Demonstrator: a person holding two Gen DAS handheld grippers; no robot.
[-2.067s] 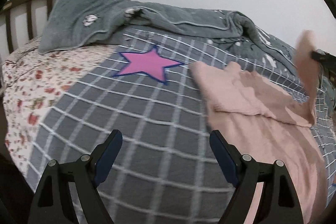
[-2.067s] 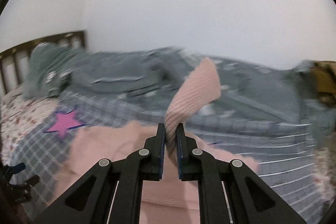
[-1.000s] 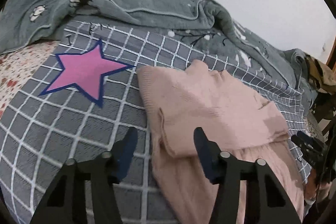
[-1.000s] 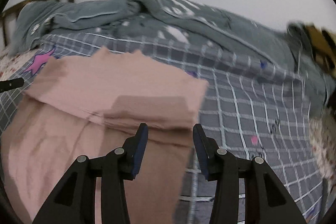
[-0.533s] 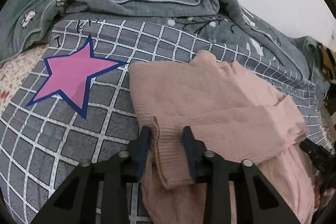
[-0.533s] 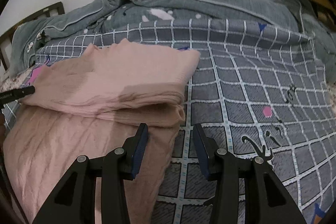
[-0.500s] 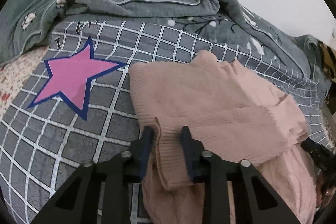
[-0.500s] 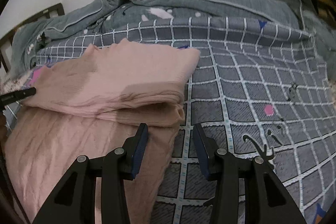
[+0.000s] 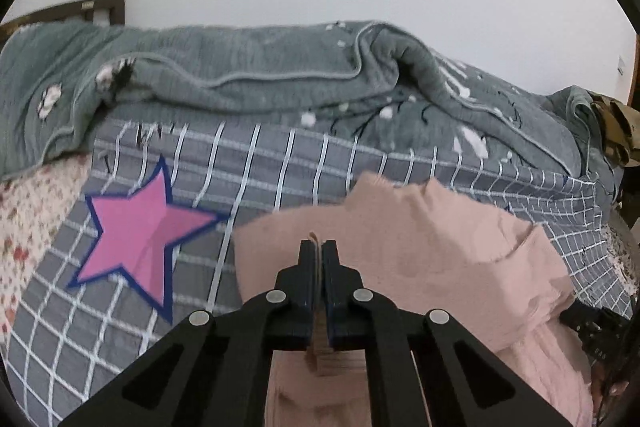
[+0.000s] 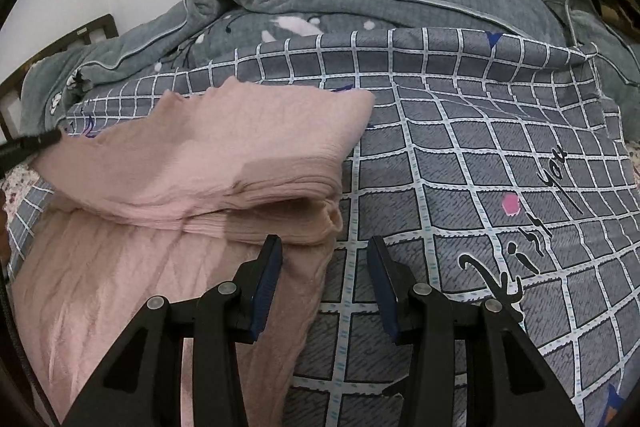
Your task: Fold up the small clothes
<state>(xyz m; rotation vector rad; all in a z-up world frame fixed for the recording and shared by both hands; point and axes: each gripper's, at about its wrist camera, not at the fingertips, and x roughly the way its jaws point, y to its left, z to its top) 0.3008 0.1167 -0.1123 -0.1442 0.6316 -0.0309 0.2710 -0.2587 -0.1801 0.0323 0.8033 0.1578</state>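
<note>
Right now our left gripper (image 9: 319,247) is clamped tight on a thin edge of the pink ribbed knit sweater (image 9: 420,251), a sliver of fabric poking up between the black fingers with blue pads (image 9: 308,267); we pinch the edge so the layer can be lifted and carried over for the next fold, we judge. Our right gripper (image 10: 325,247) sits about half open with nothing between the pads, jaws straddling the sweater's near right corner where the folded cuff (image 10: 320,219) ends, probably lined up to grab that side. The sweater lies on the grey checked bedsheet with white grid lines (image 10: 460,167), upper part already doubled over the lower body, so one fold looks done. A pink star print with blue outline (image 9: 136,231) marks the sheet just left of the garment, not touching it. Behind, a rumpled grey-green quilted blanket (image 9: 240,75) is pushed to the wall, leaving the sheet free as work surface. A floral pillowcase (image 9: 28,211) shows at far left. From the right wrist view the left tool's tip (image 10: 32,143) rests at the sweater's far left edge.
</note>
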